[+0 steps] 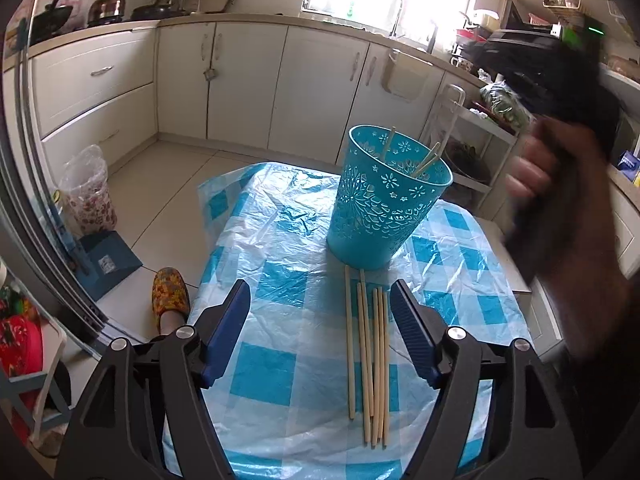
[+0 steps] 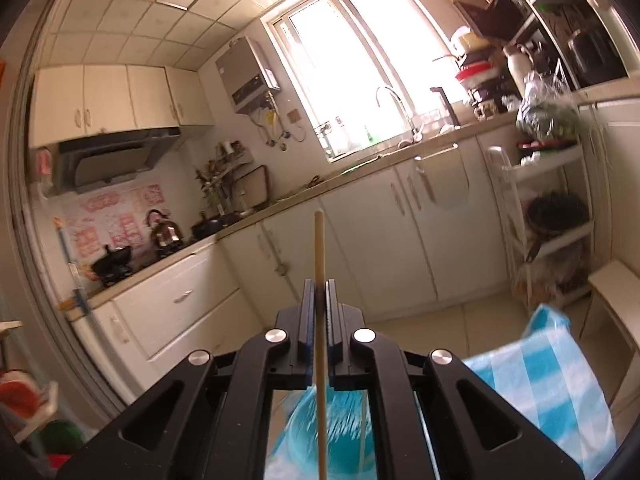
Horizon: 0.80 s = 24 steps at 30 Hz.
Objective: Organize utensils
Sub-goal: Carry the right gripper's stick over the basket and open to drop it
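right gripper (image 2: pixel 319 292) clamped 1 chopstick (image 2: pixel 319 248) upright | left gripper (image 1: pixel 320 300) wide | risk: stick misses holder (image 1: pixel 384 208) at 12 o'clock, tips it

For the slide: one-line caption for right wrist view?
Right claw shut on one chopstick above the blue holder.

Daylight floods both views from the window (image 2: pixel 352 68), which is blown out to plain white at the top of each frame. The plastic tablecloth (image 1: pixel 280 240) carries soft glare. Motion blur smears the hand (image 1: pixel 560 184) at right and the blue holder (image 2: pixel 340 432) at lower centre. Fisheye curvature bends the cabinets (image 1: pixel 240 80), and the corners go black.
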### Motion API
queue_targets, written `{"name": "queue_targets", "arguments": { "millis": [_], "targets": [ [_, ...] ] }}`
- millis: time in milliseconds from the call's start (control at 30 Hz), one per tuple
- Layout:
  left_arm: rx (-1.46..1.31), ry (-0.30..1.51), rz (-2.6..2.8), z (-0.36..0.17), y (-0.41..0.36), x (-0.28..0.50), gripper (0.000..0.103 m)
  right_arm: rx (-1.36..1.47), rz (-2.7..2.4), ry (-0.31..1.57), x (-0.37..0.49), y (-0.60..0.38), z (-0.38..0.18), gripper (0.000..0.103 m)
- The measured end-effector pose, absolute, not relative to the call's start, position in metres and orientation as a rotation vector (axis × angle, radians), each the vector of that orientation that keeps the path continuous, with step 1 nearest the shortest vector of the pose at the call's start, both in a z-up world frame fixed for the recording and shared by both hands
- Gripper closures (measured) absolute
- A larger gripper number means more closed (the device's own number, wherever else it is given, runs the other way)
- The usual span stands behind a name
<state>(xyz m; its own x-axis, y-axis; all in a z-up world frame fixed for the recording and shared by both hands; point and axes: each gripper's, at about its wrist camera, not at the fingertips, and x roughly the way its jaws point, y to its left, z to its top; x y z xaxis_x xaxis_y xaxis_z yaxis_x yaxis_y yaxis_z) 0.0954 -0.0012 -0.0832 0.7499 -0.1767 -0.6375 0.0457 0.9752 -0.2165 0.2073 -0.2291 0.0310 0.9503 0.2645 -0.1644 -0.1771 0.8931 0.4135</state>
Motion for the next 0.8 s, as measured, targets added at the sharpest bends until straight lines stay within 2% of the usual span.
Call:
{"name": "queue_targets", "arguments": {
  "millis": [200,367,600,800],
  "targets": [
    [-0.232,0.725,-0.125,-0.087,0.01,0.097,0.034,0.35,0.165,0.322,0.241,-0.213,-0.003,0.097],
    [-0.272,0.723,-0.114,-0.086,0.021,0.099,0.034,0.281,0.185,0.39,0.233,-0.208,-0.021,0.097],
    [-0.271,0.701,-0.109,-0.077,0.021,0.092,0.031,0.283,0.192,0.393,0.163,-0.237,-0.014,0.093],
    [-0.259,0.697,-0.123,-0.072,0.014,0.079,0.026,0.259,0.185,0.631,0.095,-0.245,-0.073,0.089]
  ]
}}
